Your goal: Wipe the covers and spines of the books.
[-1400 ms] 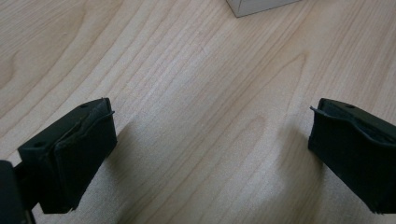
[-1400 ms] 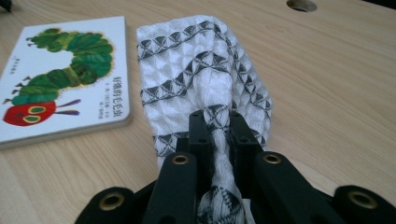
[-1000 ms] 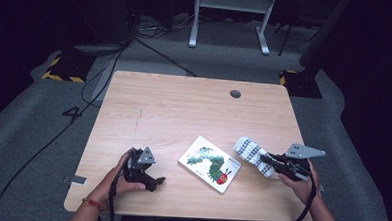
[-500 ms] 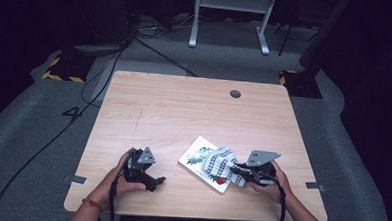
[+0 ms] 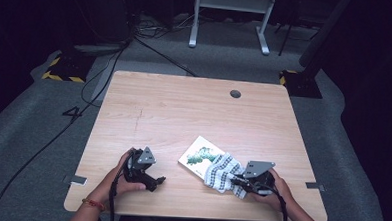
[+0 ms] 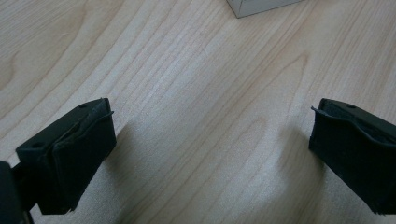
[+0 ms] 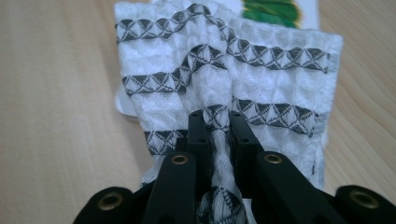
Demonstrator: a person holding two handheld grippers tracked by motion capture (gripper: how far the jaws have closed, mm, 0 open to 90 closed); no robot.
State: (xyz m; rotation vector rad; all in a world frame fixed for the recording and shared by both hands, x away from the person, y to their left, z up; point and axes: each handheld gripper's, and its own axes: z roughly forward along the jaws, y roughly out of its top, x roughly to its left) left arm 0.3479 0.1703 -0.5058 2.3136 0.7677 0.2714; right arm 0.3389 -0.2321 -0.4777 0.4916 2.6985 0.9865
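- The right gripper (image 5: 237, 181) has its jaws clenched on a bunched fold of the patterned dish towel (image 5: 223, 170), which I judge keeps the cloth under control while it is laid over the picture book (image 5: 198, 156).
- The towel lies at the table's (image 5: 184, 110) five o'clock edge, its far end draped on the book's near corner; the book's green art peeks out at twelve o'clock in the right gripper view (image 7: 275, 9).
- The left gripper (image 5: 153, 181), at seven o'clock, rests with jaws released, nothing between them; probably waiting its turn.
- Count: one towel, one book, two grippers, one table.
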